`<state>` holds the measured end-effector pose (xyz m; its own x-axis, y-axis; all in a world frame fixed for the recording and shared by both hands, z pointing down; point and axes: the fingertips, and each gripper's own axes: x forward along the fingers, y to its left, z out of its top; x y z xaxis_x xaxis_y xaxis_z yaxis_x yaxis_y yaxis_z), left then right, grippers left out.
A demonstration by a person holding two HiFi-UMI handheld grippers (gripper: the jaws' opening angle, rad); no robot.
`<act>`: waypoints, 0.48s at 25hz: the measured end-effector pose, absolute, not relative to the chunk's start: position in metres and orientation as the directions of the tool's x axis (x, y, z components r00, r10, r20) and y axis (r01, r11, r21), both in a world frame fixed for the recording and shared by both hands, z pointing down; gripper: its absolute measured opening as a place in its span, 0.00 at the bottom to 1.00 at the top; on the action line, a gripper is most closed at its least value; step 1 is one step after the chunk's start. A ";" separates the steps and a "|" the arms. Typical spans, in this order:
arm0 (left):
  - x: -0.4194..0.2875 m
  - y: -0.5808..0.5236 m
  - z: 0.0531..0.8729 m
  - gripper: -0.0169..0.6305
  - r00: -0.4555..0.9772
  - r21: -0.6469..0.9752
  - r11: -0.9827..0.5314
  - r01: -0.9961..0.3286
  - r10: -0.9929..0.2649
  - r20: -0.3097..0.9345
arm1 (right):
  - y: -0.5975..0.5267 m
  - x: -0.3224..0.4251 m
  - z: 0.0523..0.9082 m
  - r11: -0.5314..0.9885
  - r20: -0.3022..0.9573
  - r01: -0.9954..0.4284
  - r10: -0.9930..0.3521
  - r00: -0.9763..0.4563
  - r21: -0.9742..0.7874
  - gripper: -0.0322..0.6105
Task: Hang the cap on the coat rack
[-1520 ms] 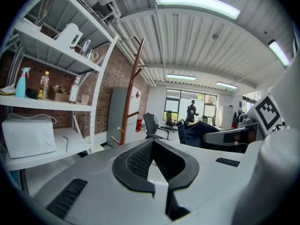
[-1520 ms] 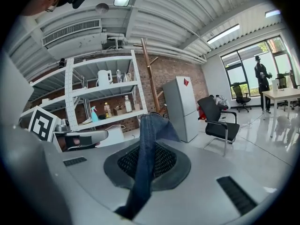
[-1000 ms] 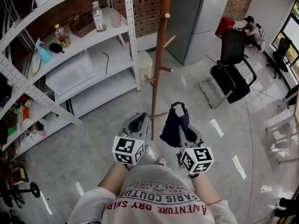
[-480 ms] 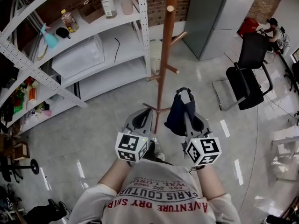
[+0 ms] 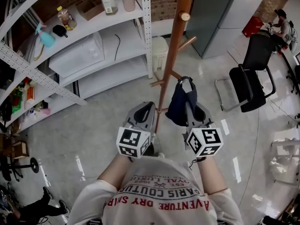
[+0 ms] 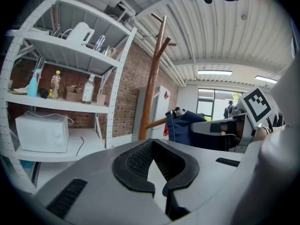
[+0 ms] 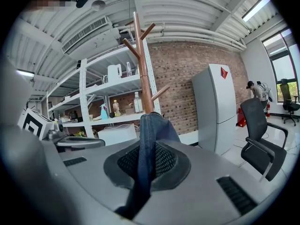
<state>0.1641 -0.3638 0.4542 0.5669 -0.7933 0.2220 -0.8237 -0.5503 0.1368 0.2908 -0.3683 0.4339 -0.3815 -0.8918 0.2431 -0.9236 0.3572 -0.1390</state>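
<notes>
- Approach step, by the look of it: carrying the dark blue cap (image 5: 177, 108) up to the wooden coat rack (image 5: 174, 50), with nothing hung on any peg yet.
- Right tool (image 5: 186, 83): clenched on a fold of the cap's fabric, seen in the right gripper view as cloth running straight up between the jaws, and in the head view draping down beside them.
- Cap itself: up in the air just right of the rack's pole (image 5: 165, 95), near the low pegs (image 5: 159, 82). Cannot tell whether touching the pole or just beside it.
- Left tool (image 5: 143, 112): jaws drawn together on nothing, held just left of the pole and about level with the right tool.
- Pose: both forearms pushed forward from the chest with elbows bent. Tools aimed ahead and tilted upward, marker cubes (image 5: 134, 142) nearest the body, pole between the two.
- Next, probably: raise the right tool toward a free peg, such as the upward-slanting peg (image 5: 187, 42) higher on the pole. Then bring an open part of the cap over that peg's tip before letting go.
- Calls for presenting the cap's opening, not the pinched fold, to the peg. Cannot tell from these views which part of the cap is gripped.
- Worth keeping the left tool clear of the pole, or using it to spread the loose fabric.
</notes>
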 end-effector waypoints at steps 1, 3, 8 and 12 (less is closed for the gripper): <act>0.164 -0.367 0.453 0.04 0.570 0.135 -0.554 -0.822 -0.792 0.219 | -0.373 0.290 0.437 0.355 0.248 -0.924 -0.891 -0.380 -0.140 0.08; 0.165 -0.372 0.451 0.04 0.575 0.128 -0.561 -0.818 -0.790 0.213 | -0.382 0.287 0.445 0.352 0.261 -0.925 -0.888 -0.378 -0.141 0.08; 0.161 -0.380 0.448 0.04 0.572 0.128 -0.558 -0.820 -0.792 0.213 | -0.400 0.282 0.463 0.340 0.296 -0.927 -0.879 -0.374 -0.159 0.08; 0.148 -0.385 0.455 0.04 0.555 0.131 -0.540 -0.832 -0.799 0.230 | -0.413 0.271 0.475 0.343 0.316 -0.919 -0.865 -0.390 -0.197 0.08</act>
<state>0.1480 -0.3850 0.4547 0.5550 -0.7994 0.2302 -0.8316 -0.5395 0.1314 0.2715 -0.4134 0.4751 -0.3901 -0.8650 0.3155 -0.9187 0.3425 -0.1967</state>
